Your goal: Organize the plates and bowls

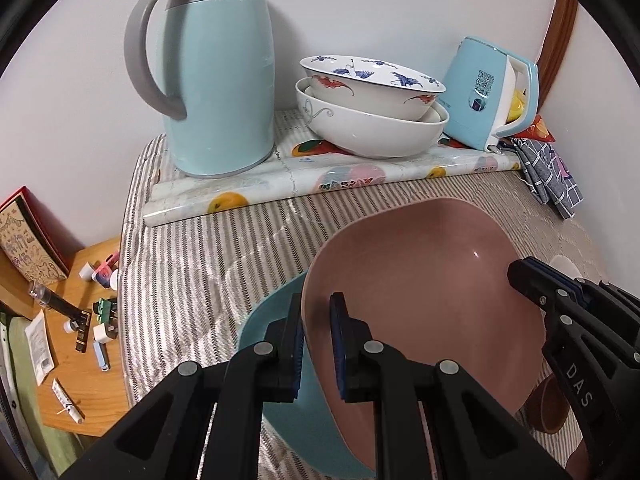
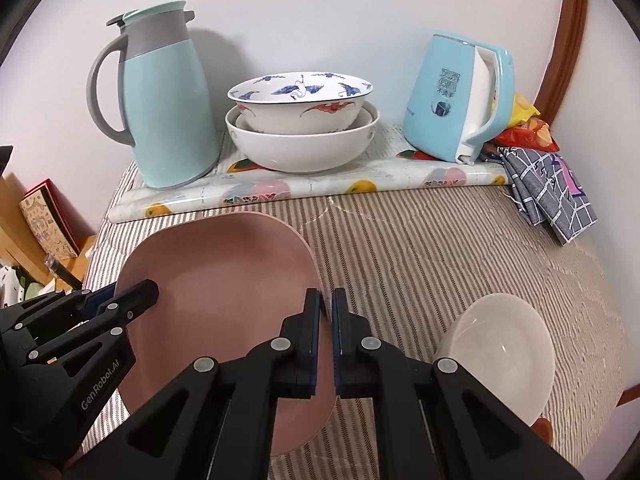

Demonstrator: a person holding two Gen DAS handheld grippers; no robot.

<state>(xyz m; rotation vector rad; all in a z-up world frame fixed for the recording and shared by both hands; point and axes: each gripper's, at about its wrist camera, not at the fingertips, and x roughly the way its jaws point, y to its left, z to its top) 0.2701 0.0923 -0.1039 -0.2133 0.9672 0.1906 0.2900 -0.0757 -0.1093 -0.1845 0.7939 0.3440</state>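
A pink square plate (image 1: pixel 432 280) is held by both grippers over the striped tablecloth. My left gripper (image 1: pixel 318 340) is shut on its left rim, one finger on each side of the edge. My right gripper (image 2: pixel 327 316) is shut on the opposite rim and shows in the left wrist view as a black jaw (image 1: pixel 532 276). A teal dish (image 1: pixel 272 332) lies partly under the pink plate's left side; I cannot tell whether they touch. Against the wall, a crane-patterned bowl (image 2: pixel 300 92) sits nested in a plain white bowl (image 2: pixel 300 148). A small white bowl (image 2: pixel 500 344) stands right of the pink plate.
A light blue thermos jug (image 2: pixel 168 112) and a blue kettle (image 2: pixel 456 96) flank the stacked bowls on a fruit-print mat (image 2: pixel 360 184). A checked cloth (image 2: pixel 548 196) lies at the right. A low wooden side table (image 1: pixel 80 340) with small items stands left of the table edge.
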